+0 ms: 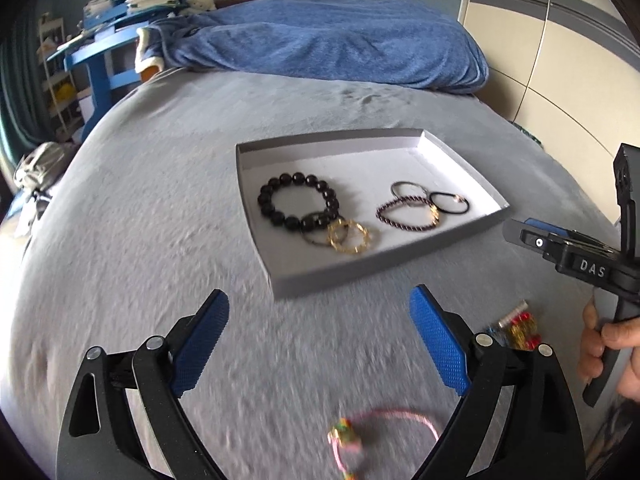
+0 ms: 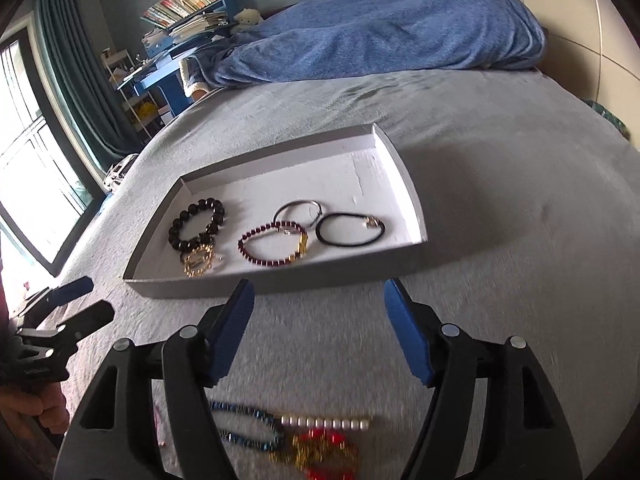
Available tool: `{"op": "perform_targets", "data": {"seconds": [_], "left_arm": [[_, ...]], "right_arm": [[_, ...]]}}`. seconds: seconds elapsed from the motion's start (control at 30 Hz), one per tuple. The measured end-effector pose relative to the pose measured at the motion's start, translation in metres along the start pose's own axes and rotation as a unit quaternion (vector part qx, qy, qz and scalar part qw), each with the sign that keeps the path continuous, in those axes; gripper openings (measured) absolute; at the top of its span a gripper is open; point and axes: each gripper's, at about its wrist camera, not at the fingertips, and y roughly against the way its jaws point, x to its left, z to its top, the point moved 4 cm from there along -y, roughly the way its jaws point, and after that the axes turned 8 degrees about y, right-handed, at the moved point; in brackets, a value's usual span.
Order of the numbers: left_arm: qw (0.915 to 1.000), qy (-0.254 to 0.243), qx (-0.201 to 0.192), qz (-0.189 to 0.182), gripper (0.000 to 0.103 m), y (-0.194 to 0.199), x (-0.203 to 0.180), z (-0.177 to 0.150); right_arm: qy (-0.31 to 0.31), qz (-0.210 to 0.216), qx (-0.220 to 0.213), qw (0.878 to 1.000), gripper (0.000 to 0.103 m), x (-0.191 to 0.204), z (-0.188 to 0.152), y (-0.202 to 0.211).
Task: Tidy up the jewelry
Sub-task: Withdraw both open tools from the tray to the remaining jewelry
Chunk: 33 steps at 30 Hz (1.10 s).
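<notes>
A shallow grey tray (image 1: 256,152) (image 2: 408,176) lies on the grey bed. In it are a black bead bracelet (image 1: 280,188) (image 2: 180,220), a gold chain bracelet (image 1: 352,236) (image 2: 198,260), a dark red bead bracelet (image 1: 404,216) (image 2: 264,258), a silver ring (image 1: 408,188) (image 2: 298,206) and a black cord loop (image 1: 448,202) (image 2: 350,230). My left gripper (image 1: 320,340) is open and empty above a pink cord bracelet (image 1: 380,424). My right gripper (image 2: 320,328) is open and empty above a blue bead bracelet (image 2: 248,424), a pearl strand (image 2: 324,422) and a red and gold bracelet (image 2: 324,448).
A blue blanket (image 1: 320,40) (image 2: 380,28) is heaped at the bed's far end. A blue desk with books (image 1: 112,40) (image 2: 176,64) stands at the left. A window (image 2: 28,152) is at the far left. A cream wardrobe (image 1: 560,60) is at the right.
</notes>
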Motion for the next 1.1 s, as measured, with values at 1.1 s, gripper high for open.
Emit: {"op": "perform_targets", "data": {"seconds": [1.1], "left_arm": [[0.9976,0.002,0.066,0.020,0.063,0.016,-0.006,-0.079]], "right_arm": [[-0.007,-0.035,0.061,0.997,0.069,0.007,-0.093,0.031]]}}
